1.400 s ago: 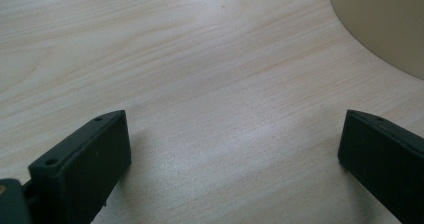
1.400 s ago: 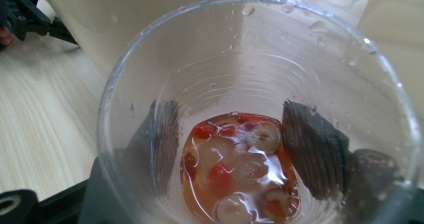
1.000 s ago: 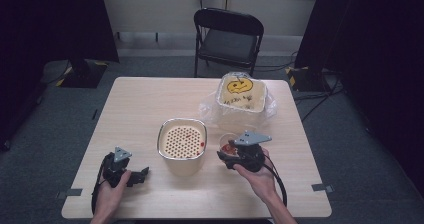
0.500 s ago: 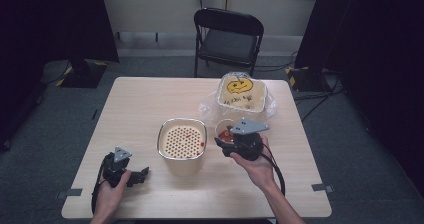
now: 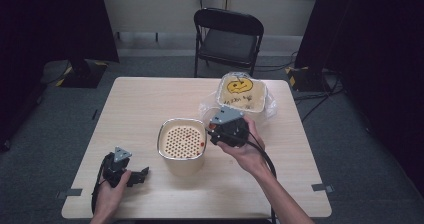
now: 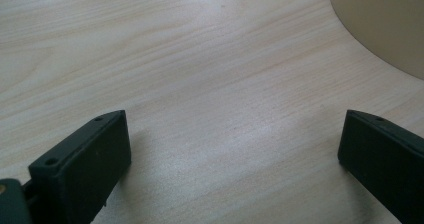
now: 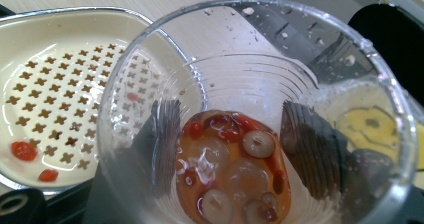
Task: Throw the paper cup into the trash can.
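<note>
The clear plastic cup [image 7: 250, 114] sits clamped in my right tongs [image 5: 212, 131], the two black jaws pressing its wall from either side, as the right gripper view shows through the plastic; in its bottom lies a pool of amber liquid with red berries, pale round pieces and a couple of sliced rounds [image 7: 232, 176]; droplets cling to its upper wall. I hold the cup at the right edge of the cream strainer pot [image 5: 182, 145], raised above the tabletop [image 5: 145, 104] and tilted toward the pot's mouth; the pot's perforated insert [image 7: 55, 94] carries two small red bits near its rim on the side closest to me, and the high view shows one red speck on the insert at the pot's right side. Behind the pot and to its right stands a cream tub with a yellow smiling face on its lid [image 5: 241, 91], resting on crinkled clear plastic; beyond that, past the tabletop's far edge, a black folding chair [image 5: 227, 39]. My left tongs [image 5: 142, 175] rest on the tabletop in front of the pot and to its left, jaws wide apart with bare wood between them; the pot's curved wall [image 6: 385, 24] shows at the upper right of the left gripper view.
</note>
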